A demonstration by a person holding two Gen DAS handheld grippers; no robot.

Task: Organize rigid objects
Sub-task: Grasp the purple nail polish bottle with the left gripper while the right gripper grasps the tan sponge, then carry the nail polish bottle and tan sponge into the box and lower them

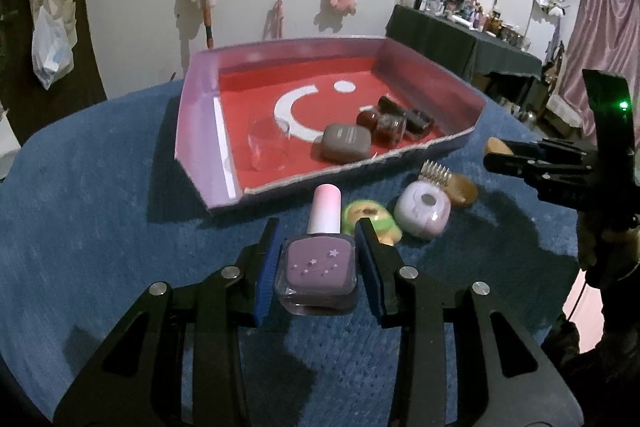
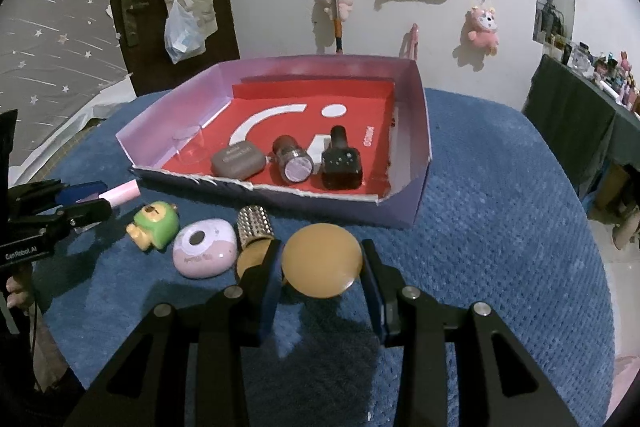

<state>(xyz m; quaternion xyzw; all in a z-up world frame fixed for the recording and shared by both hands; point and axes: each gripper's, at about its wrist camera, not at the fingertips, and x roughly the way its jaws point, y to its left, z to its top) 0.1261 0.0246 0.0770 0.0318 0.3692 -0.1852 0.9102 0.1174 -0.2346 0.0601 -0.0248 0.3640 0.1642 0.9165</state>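
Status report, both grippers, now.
Left gripper fingers astride purple nail polish bottle, contact unclear. Right gripper astride tan disc, gaps showing. Tray ahead, part filled. Nothing blocking.

Blue carpeted table (image 2: 500, 227) carries purple tray (image 2: 420, 147), green figurine (image 2: 156, 229), lilac case (image 2: 204, 247), studded brush (image 2: 254, 227)

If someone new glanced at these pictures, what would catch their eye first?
Probably the purple box with its bright red floor, already holding a few small items. Next, the left gripper flanks a purple nail polish bottle on the blue cloth, and the right gripper flanks a round tan disc.
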